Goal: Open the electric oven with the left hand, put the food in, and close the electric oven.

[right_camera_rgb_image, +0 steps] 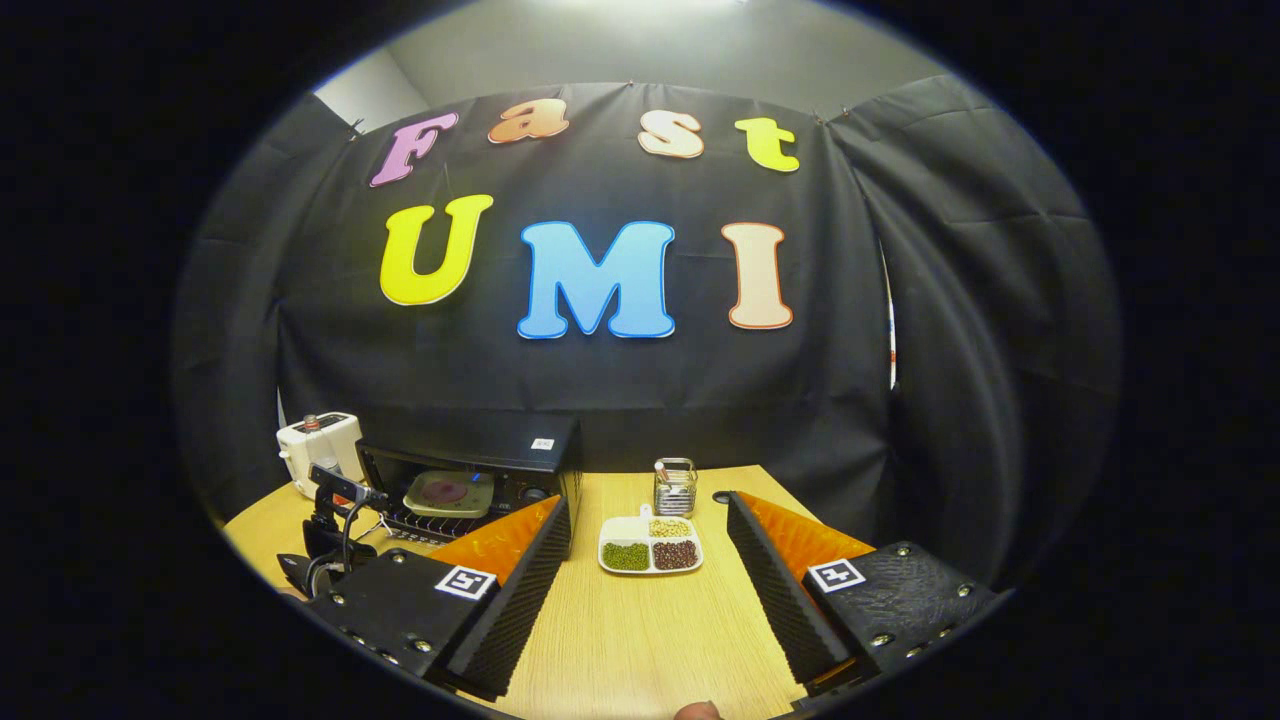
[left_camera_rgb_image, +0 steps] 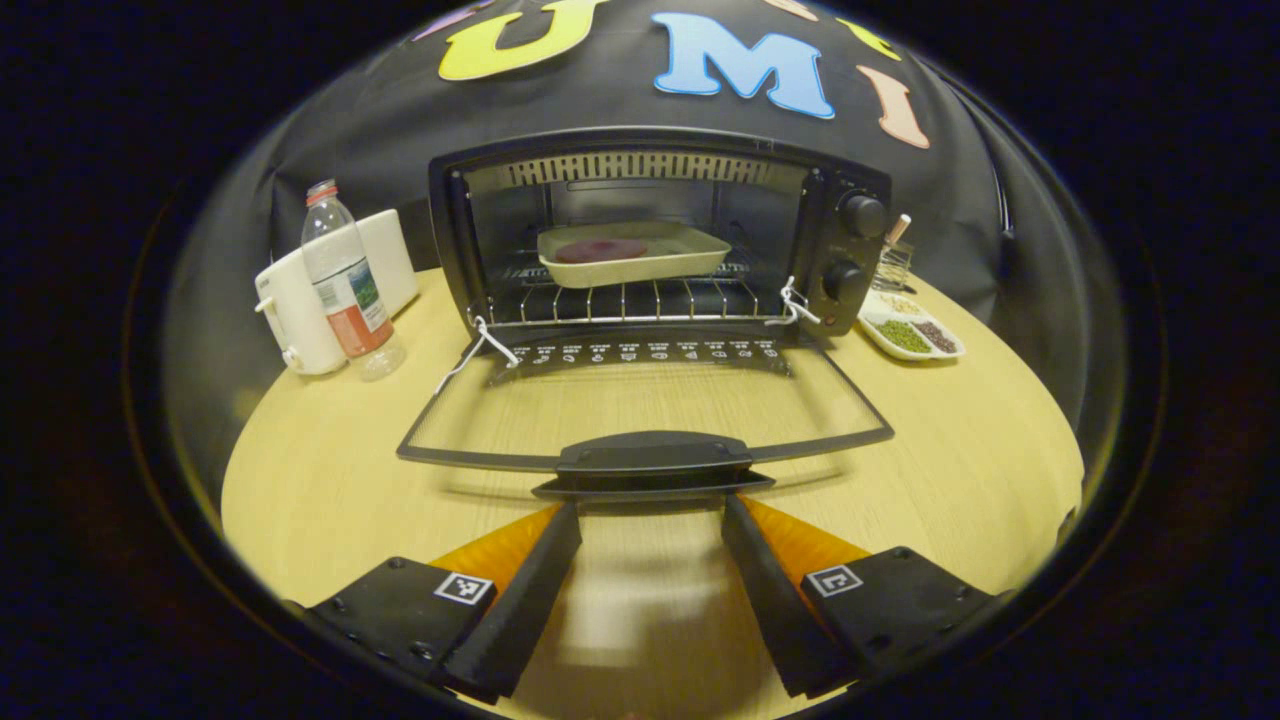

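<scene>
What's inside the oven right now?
A tray holding a round dark-red food piece sits on the wire rack inside the oven. The tray wall hides the rack behind it.

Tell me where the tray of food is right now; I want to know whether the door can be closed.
In the left gripper view the tray of food sits on the wire rack inside the open oven, behind the lowered door.
</scene>
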A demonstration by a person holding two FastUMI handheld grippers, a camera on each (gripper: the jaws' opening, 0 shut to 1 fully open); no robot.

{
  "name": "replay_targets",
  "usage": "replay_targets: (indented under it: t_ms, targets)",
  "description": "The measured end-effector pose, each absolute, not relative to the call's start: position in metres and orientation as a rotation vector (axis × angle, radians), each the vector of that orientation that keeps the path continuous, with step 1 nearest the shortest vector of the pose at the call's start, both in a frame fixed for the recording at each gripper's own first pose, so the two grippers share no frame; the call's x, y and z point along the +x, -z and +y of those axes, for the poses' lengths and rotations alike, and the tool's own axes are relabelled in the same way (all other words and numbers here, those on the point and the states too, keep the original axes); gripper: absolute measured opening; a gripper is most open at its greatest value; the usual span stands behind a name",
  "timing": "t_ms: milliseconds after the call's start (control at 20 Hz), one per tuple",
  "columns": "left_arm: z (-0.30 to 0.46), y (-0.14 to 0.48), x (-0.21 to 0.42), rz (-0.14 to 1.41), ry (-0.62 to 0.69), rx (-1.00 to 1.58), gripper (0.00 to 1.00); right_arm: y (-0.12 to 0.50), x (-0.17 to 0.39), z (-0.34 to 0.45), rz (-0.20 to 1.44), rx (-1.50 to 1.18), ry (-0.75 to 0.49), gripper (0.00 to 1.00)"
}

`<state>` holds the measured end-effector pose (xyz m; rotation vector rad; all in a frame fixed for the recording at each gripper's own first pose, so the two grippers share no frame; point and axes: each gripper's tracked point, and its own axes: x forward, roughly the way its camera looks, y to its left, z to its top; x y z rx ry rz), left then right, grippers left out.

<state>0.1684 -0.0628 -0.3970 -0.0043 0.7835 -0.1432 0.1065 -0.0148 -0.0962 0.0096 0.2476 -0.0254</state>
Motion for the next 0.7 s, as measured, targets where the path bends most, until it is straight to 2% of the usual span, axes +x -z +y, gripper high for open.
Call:
replay_targets:
  t_ms: [500, 550, 600, 700]
  targets:
    - [-0.060, 0.335, 0.181, 0.650, 0.131, -0.043, 0.98, 0.092, 0.107, 0.004, 0.233, 0.010, -0.032, 0.98]
    - [-0.059, 0.328, 0.184, 0.635, 0.129, -0.051, 0.94, 0.092, 0.108, 0.007, 0.234, 0.008, -0.042, 0.98]
    - [-0.058, 0.321, 0.187, 0.617, 0.127, -0.056, 0.98, 0.094, 0.108, 0.010, 0.234, 0.006, -0.052, 0.98]
    - [-0.058, 0.307, 0.196, 0.583, 0.128, -0.049, 0.98, 0.094, 0.111, 0.013, 0.236, 0.000, -0.061, 0.98]
